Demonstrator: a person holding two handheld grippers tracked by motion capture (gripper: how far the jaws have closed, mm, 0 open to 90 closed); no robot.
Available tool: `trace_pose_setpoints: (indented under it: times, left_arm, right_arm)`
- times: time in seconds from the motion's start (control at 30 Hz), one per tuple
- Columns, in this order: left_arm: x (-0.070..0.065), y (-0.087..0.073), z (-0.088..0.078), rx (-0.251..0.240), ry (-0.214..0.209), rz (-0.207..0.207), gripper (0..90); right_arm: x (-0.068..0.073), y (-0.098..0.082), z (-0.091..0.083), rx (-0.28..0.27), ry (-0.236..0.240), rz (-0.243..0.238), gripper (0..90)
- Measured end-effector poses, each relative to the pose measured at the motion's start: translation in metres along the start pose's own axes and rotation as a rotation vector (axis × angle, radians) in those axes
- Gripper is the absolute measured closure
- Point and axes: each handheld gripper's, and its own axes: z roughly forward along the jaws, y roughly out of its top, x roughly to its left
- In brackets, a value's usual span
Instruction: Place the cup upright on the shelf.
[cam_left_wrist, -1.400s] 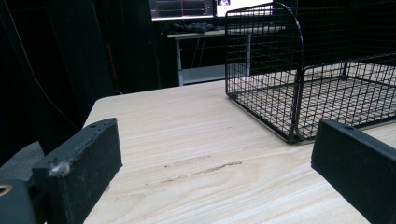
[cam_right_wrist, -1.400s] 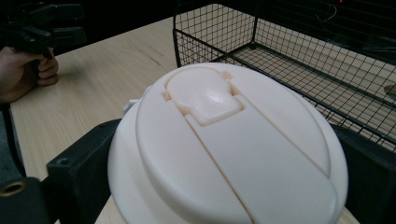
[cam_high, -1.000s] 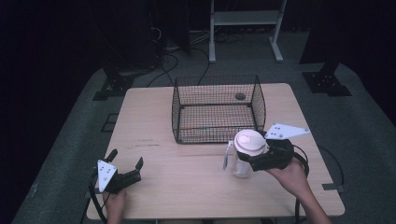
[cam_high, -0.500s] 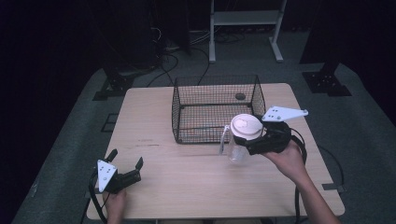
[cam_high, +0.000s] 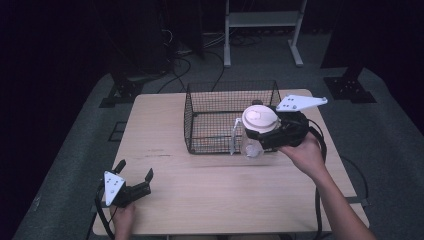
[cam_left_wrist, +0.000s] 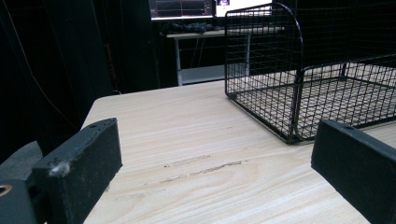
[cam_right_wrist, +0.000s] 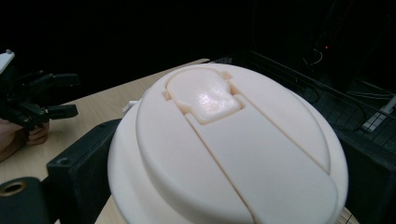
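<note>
A clear jug with a cream lid (cam_high: 259, 119) (cam_right_wrist: 233, 144) and a white handle hangs in the air over the near right wall of the black wire basket (cam_high: 200, 125) (cam_left_wrist: 289, 93). My right gripper (cam_high: 270, 134) is shut on the jug just under its lid, jaws on either side. At the table's near left corner my left gripper (cam_high: 134, 176) rests low with its jaws wide open and nothing between them. In the left gripper view bare wood lies between the jaws, with the basket ahead to the right.
The light wooden table (cam_high: 165, 130) holds the basket at its back middle. A small dark thing (cam_high: 257, 102) lies at the basket's far right. A white shelf frame (cam_high: 260, 30), cables and black stands are on the floor beyond the table.
My right gripper has lifted the jug off the table and carried it back and left, up to the basket's near right wall. The left gripper has stayed put.
</note>
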Motion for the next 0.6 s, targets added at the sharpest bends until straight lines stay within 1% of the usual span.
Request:
trace_pose_setpoints:
  times: [0.07, 0.1, 0.3, 0.37, 0.43, 0.47, 0.6]
  left_arm:
    - [0.000, 0.000, 0.000, 0.001, 0.000, 0.000, 0.9]
    - [0.000, 0.000, 0.000, 0.001, 0.000, 0.001, 0.9]
    - [0.000, 0.000, 0.000, 0.003, 0.002, 0.004, 0.9]
    - [0.000, 0.000, 0.000, 0.004, 0.002, 0.003, 0.9]
    - [0.000, 0.000, 0.000, 0.004, 0.002, 0.001, 0.9]
    - [0.000, 0.000, 0.000, 0.003, 0.001, -0.001, 0.9]
    - [0.000, 0.000, 0.000, 0.004, 0.002, -0.002, 0.9]
  right_arm:
    - [-0.001, 0.002, 0.001, 0.000, 0.001, 0.004, 4.7]
    - [-0.003, 0.006, 0.003, 0.004, 0.001, 0.002, 4.7]
    - [-0.007, 0.014, 0.006, 0.001, -0.002, -0.004, 4.6]
    - [-0.010, 0.022, 0.008, 0.000, -0.009, -0.013, 4.7]
    - [-0.010, 0.023, 0.009, -0.001, -0.012, -0.013, 4.7]
    - [-0.013, 0.027, 0.013, -0.002, -0.015, -0.016, 4.7]
    - [-0.017, 0.032, 0.018, 0.002, -0.018, -0.010, 4.6]
